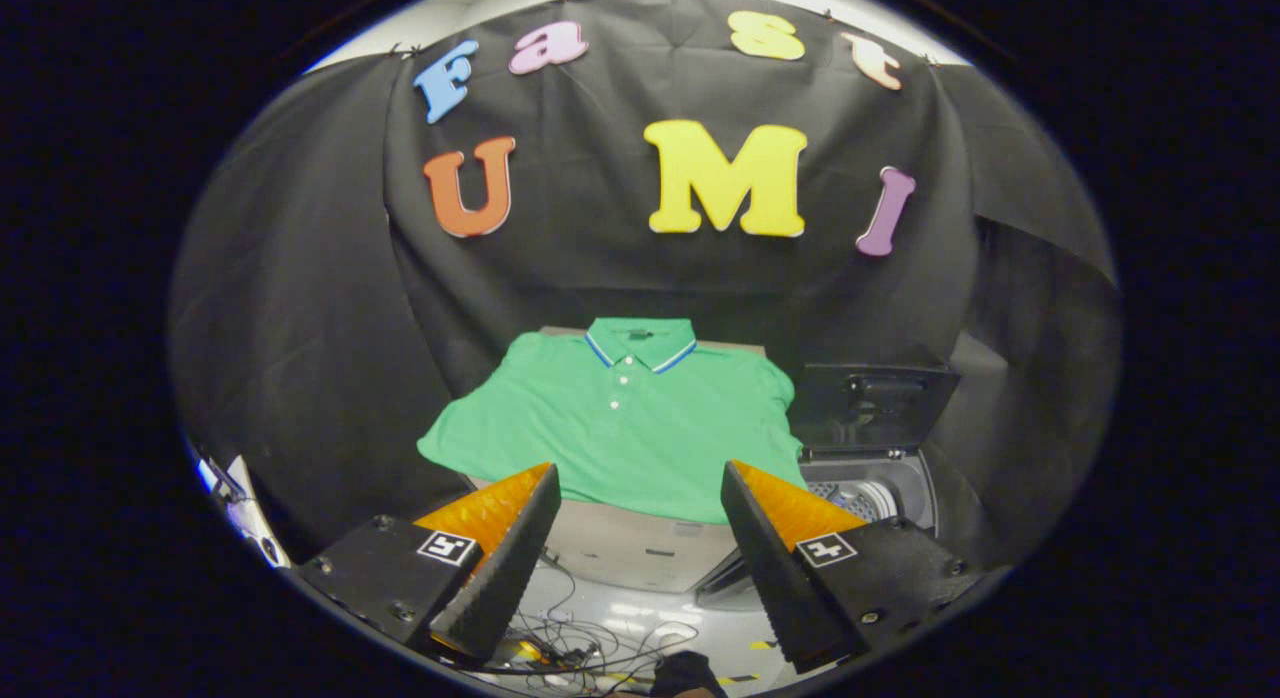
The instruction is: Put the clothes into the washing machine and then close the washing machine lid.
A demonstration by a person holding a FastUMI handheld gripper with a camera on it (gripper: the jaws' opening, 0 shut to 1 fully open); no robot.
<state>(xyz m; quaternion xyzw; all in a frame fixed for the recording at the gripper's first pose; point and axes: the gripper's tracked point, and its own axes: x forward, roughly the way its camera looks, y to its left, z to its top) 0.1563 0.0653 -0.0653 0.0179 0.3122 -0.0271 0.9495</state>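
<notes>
Clothes: one green polo shirt (620, 428), spread flat, collar at the far end, on a counter (640, 548) beyond the tongs.
Washing machine: one (870, 493), just right of the shirt, lid (870, 403) standing open, drum visible.
Tongs: one pair (640, 483), fingers spread wide, holding nothing, short of the shirt's near hem.
Floor: loose cables (580, 648) lie below the counter's near edge.
Risk: pinching a single layer at the hem could let the shirt trail and snag on the machine rim.
Risk: a sleeve left hanging out would likely block the lid from closing.
</notes>
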